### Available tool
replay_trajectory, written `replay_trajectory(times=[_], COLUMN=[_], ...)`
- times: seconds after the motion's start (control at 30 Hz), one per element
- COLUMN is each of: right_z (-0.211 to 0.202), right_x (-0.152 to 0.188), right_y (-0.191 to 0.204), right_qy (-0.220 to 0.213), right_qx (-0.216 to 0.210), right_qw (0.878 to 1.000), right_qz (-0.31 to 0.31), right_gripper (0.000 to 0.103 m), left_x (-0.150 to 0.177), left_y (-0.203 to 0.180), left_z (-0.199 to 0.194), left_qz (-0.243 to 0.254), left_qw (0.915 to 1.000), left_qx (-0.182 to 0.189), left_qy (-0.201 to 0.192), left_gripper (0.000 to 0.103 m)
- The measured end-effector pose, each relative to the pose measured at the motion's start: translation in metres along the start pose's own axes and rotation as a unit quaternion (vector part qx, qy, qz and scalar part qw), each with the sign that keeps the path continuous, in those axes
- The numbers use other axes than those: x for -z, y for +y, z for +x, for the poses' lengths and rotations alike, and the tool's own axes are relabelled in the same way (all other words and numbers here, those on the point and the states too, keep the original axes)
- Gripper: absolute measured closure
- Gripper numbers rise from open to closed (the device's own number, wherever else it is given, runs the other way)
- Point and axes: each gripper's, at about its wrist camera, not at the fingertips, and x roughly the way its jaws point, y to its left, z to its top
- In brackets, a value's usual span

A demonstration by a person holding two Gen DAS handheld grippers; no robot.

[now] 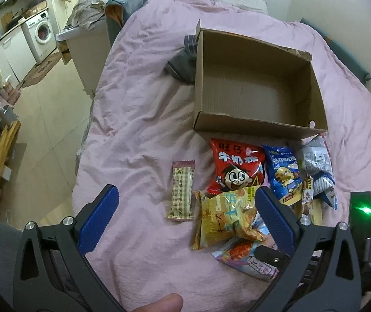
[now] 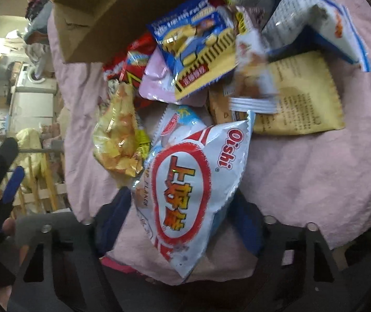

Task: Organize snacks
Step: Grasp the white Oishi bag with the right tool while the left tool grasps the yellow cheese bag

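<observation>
**Right gripper at Oishi bag, box empty**

Right gripper (image 2: 182,218): jaws either side of Oishi bag (image 2: 190,182); contact unclear. Left gripper (image 1: 185,218) spread wide, holding nothing, above pink bed (image 1: 138,130). Snack pile at 6 o'clock of box (image 1: 253,127).

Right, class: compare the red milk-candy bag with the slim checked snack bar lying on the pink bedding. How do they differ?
The red bag is wide, puffy and glossy; the checked bar is narrow, flat and pale. The red bag touches the yellow packet in the pile; the checked bar lies apart. Both are sealed and outside the cardboard box.
</observation>
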Motion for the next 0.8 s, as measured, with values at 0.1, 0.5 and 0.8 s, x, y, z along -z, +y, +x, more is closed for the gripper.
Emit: replay_trajectory(times=[0.1, 0.5, 0.8], right_z=[-0.003, -0.083, -0.146], right_x=[0.0, 0.014, -0.017], right_y=[-0.003, -0.01, 0.011], right_qy=[-0.003, -0.031, -0.136], right_qx=[0.002, -0.053, -0.077], right_qw=[1.0, 0.996, 0.98], right_qz=[-0.012, -0.058, -0.125], right_gripper=[0.052, 0.064, 0.064], left_x=[0.0, -0.005, -0.01], left_y=[0.0, 0.008, 0.024], left_z=[0.0, 0.004, 0.02], left_qz=[-0.001, -0.02, -0.055], left_qw=[1.0, 0.9997, 0.997], left_qx=[0.005, 0.001, 0.009], left_qy=[0.007, 0.013, 0.055], left_gripper=[0.0, 0.0, 0.0])
